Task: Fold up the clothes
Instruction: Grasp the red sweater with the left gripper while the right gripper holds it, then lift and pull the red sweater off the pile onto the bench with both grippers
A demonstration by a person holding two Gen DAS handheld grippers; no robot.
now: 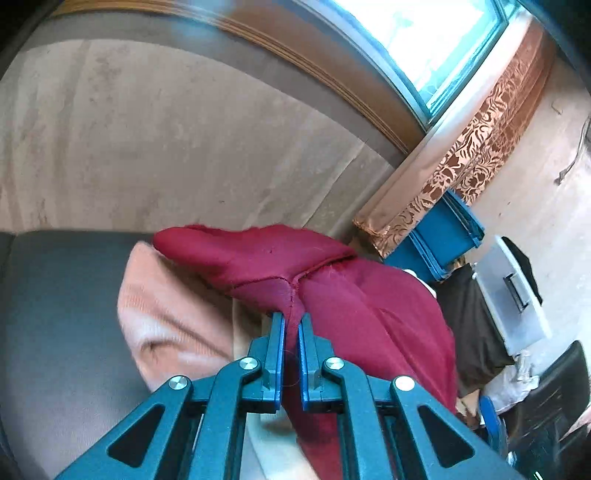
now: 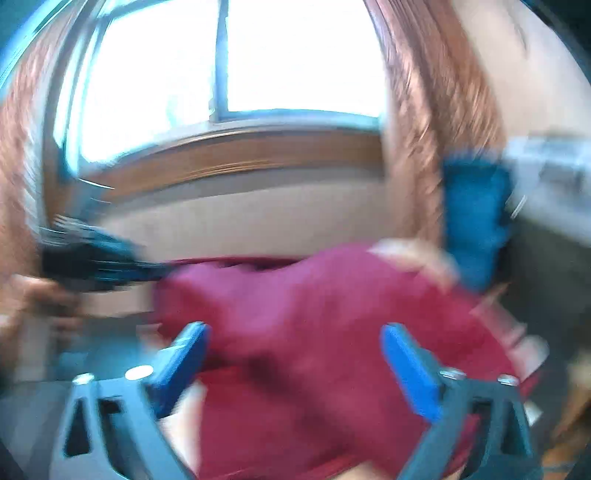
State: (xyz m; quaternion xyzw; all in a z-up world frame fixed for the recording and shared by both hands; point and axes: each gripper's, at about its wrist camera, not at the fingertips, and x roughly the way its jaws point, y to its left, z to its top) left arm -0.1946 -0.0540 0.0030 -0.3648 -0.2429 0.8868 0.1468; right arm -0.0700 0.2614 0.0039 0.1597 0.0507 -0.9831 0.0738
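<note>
Pinching a seam of a dark red garment (image 1: 373, 306), the left gripper (image 1: 293, 321) has its two blue fingers drawn together on the cloth, which bunches upward from the grip and drapes down to the right. Beneath and to the left of the red cloth lies a pale pink knitted garment (image 1: 162, 314), resting on a grey cushion (image 1: 62, 295) of what looks like a sofa, with a beige backrest (image 1: 166, 140) rising behind. A window (image 1: 424, 33) with a blue frame and a patterned brown curtain (image 1: 465, 155) sit at upper right, and a blue crate (image 1: 439, 240) stands beyond the sofa. The right wrist view is heavily smeared, suggesting fast motion. In it the right gripper (image 2: 295, 345) has its fingers spread wide with nothing between them, and the same red garment (image 2: 314, 295) fills the space just ahead and below. At the left edge a dark blurred shape may be the other gripper, though that cannot be confirmed. Judging by this, the red garment is lifted and crumpled rather than flat or folded, so the step in hand seems to be getting a two-point hold. The next move calls for the spread gripper to find a matching edge or corner well apart from the pinched seam, so the cloth can be stretched out evenly.
</note>
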